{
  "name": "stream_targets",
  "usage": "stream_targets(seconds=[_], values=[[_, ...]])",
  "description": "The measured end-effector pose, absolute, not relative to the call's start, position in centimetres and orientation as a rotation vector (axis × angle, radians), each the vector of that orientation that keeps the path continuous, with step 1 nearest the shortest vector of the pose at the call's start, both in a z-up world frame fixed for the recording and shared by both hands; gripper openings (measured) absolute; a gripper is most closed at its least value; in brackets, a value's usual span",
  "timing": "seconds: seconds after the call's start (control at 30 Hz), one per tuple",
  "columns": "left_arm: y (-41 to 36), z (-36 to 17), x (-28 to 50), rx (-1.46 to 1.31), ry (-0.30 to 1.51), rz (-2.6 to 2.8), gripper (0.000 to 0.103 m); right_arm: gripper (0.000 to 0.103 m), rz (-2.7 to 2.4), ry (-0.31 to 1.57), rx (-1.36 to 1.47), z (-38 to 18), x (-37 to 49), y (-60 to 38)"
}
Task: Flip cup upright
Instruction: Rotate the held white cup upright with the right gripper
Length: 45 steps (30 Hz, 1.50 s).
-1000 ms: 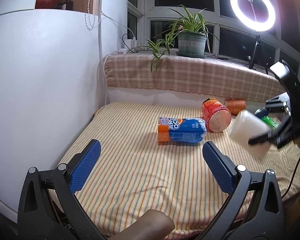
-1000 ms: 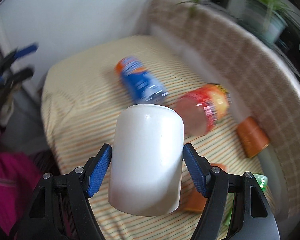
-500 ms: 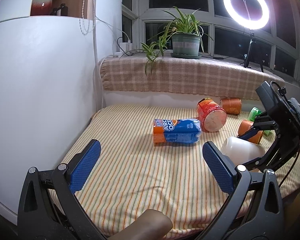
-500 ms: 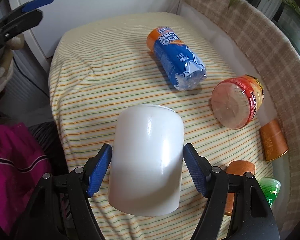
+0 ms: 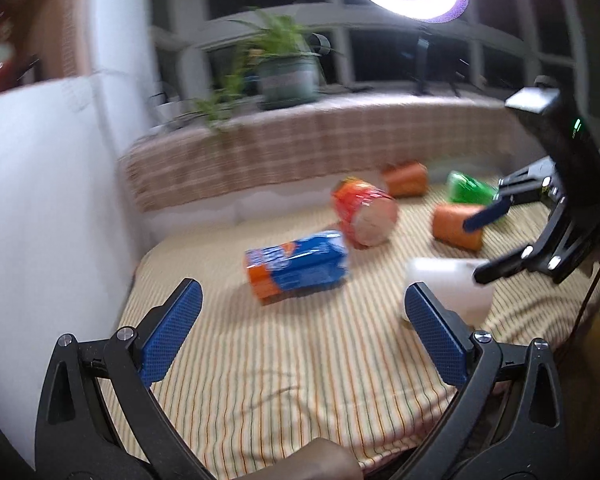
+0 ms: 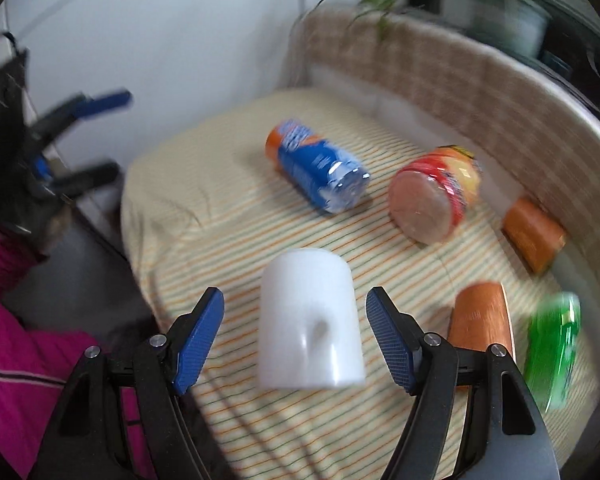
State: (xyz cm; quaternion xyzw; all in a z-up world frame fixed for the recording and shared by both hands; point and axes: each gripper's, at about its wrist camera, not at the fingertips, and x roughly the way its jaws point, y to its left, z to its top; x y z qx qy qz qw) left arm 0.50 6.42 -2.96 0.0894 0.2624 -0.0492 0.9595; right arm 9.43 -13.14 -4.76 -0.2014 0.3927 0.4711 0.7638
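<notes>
A white cup stands on the striped cloth between the fingers of my right gripper, with gaps on both sides. The jaws are open and do not touch it. In the left wrist view the cup sits at the right, near the table's front, with the right gripper's fingers around it. My left gripper is open and empty, low over the front of the table. Both views are motion-blurred.
A blue and orange packet and a red jar lie on their sides mid-table. Two orange cups and a green bottle lie at the right. A checked ledge with a potted plant runs along the back.
My right gripper has set the white cup down on the cloth and opened, letting it go. The left gripper has shifted and tilted a little, staying open.
</notes>
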Motion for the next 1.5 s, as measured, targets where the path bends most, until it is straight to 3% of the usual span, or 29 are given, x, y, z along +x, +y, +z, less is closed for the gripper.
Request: stream_targets(seconds=[0.57, 0.87, 1.17, 1.5], values=[[-6.6, -7.7, 4.3, 0.833, 0.678, -0.564, 0.101, 0.073, 0.683, 0.831, 0.042, -7.6, 1.8, -28.3], [-9.7, -11.2, 5.6, 1.114, 0.747, -0.660, 0.100, 0.073, 0.586, 0.842, 0.147, -9.3, -1.1, -32.9], [-11.6, -13.3, 6.1, 1.257, 0.747, -0.693, 0.099, 0.073, 0.579, 0.835, 0.241, -9.6, -1.3, -34.7], [-11.8, -13.2, 7.7, 1.200, 0.752, -0.703, 0.085, 0.073, 0.551, 0.842, 0.266, -9.7, -1.4, -35.7]])
